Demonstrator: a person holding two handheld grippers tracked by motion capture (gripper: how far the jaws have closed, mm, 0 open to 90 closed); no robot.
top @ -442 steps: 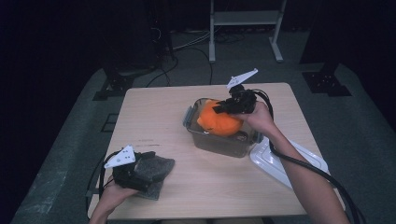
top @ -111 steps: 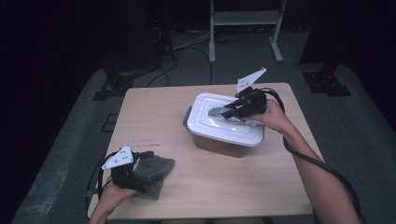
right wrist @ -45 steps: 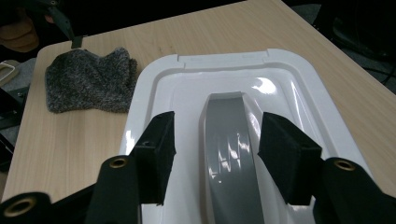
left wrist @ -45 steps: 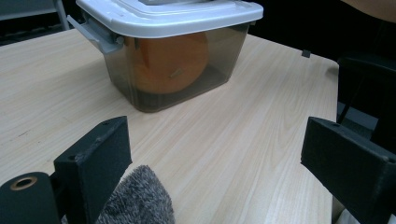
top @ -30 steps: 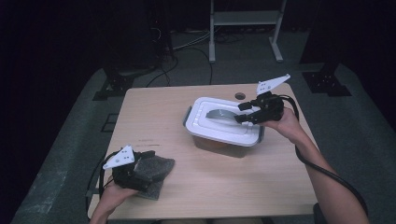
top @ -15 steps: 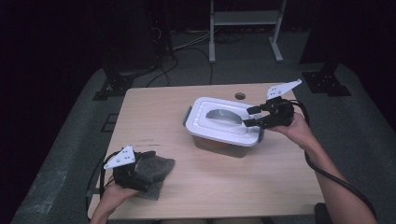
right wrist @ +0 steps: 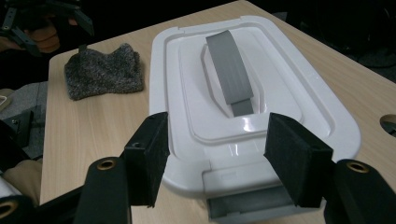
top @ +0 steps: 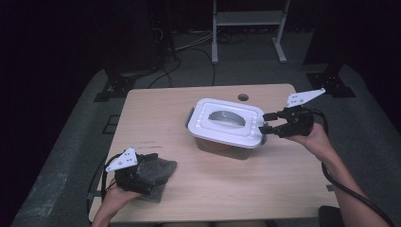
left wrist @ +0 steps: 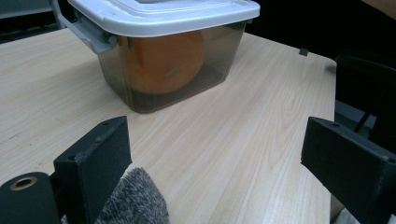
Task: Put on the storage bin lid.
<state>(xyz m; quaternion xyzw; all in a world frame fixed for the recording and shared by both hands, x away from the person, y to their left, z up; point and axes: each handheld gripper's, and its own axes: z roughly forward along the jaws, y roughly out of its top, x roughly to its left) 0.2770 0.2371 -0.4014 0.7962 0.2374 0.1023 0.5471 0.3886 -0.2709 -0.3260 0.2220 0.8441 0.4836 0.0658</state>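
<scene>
A clear plastic box with a white lid [top: 227,124] and a grey handle [right wrist: 229,70] stands mid-table. Through its wall [left wrist: 219,51] an orange object [left wrist: 163,60] shows inside. My right gripper [top: 264,123] is open at the box's right end, its jaws level with the lid's edge and either side of the end latch [right wrist: 243,200]; its pads [right wrist: 148,154] touch nothing. A grey knitted cloth [top: 160,170] lies at the front left corner. My left gripper [top: 152,164] rests on it, open, with the cloth [left wrist: 133,198] under one jaw.
The wooden table [top: 156,118] has a round cable hole [top: 243,97] at its far edge, behind the box. Dark floor with cables and a metal stand [top: 246,19] lies beyond. The table's right edge is close behind my right hand.
My right gripper has drawn back to the right, from over the lid's handle to the box's right end. Long before, the box stood open with the orange object going in. The left gripper has not moved.
</scene>
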